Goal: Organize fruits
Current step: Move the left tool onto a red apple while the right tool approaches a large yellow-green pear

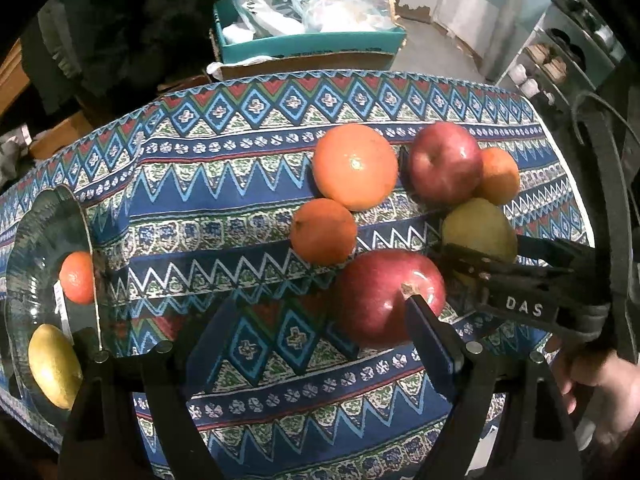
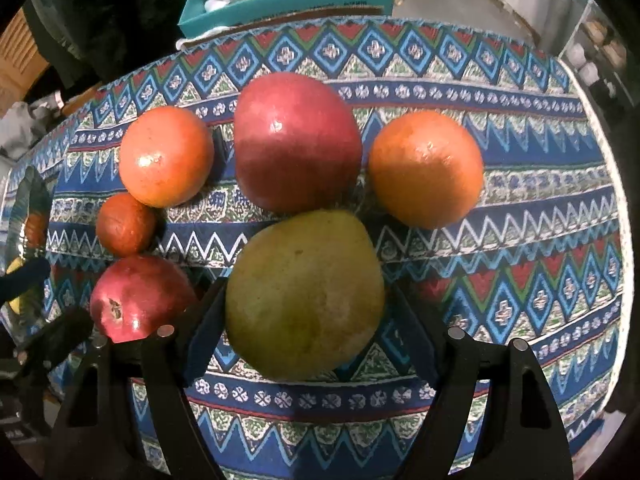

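We see a loose cluster of fruit on the patterned tablecloth point(image 2: 540, 208): a large orange point(image 1: 355, 166), a small orange point(image 1: 323, 231), two red apples, a third orange point(image 2: 426, 168) and a green pear point(image 2: 304, 296). Our right gripper point(image 2: 308, 344) hangs over the pear, fingers wide on either side of it; whether the pads touch it we cannot tell. Our left gripper point(image 1: 316, 336) stands wide over bare cloth, its right finger tip overlapping the near apple point(image 1: 384, 296). The far apple point(image 2: 296, 140) sits touching the pear. At the left edge, a glass bowl point(image 1: 24, 248) holds a tangerine point(image 1: 77, 278) and a yellow fruit point(image 1: 54, 366), cut off by glare. A teal box point(image 1: 312, 42) stands beyond the table.
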The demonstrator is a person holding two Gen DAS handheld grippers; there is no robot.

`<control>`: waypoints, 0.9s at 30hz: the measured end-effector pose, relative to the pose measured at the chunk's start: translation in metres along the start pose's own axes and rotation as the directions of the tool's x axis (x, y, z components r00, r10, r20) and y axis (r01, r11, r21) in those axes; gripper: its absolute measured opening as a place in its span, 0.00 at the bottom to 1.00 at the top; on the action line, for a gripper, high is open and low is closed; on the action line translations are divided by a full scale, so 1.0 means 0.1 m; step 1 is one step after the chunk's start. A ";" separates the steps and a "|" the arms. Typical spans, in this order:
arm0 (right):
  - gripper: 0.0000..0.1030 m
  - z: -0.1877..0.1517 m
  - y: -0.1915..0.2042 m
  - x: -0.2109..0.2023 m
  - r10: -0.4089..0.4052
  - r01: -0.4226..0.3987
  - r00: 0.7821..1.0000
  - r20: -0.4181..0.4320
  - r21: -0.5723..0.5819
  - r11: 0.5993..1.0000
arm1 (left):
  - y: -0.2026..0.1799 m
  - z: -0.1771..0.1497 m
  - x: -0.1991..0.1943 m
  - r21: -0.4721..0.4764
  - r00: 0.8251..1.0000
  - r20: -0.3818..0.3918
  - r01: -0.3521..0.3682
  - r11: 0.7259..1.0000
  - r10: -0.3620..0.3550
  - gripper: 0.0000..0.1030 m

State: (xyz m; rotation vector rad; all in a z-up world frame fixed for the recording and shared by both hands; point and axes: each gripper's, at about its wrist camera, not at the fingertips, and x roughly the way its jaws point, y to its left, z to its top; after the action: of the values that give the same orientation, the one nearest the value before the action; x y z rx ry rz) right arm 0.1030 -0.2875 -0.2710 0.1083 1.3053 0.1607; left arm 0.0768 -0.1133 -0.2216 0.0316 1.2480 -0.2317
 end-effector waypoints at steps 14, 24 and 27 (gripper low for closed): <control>0.70 -0.15 -0.17 -0.14 -0.001 0.001 1.000 0.018 0.003 1.000 | -0.34 0.01 0.20 0.037 0.997 -0.047 0.062 0.997 -0.061 0.85; 0.70 -0.35 -0.63 -0.46 -0.015 0.011 0.998 0.058 0.070 0.997 | -0.52 0.03 0.44 0.049 0.996 -0.078 0.038 0.998 -0.034 0.85; 0.70 -0.40 -0.70 -0.51 -0.020 0.016 0.998 0.060 0.070 0.997 | -0.53 0.04 0.51 0.036 0.996 -0.079 0.033 0.999 -0.030 0.84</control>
State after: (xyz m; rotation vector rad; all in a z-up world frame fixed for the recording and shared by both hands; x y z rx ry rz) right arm 0.0556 -0.3656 -0.2451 0.1592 1.2512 0.0964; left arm 0.0860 -0.1733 -0.2627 0.0542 1.3231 -0.2833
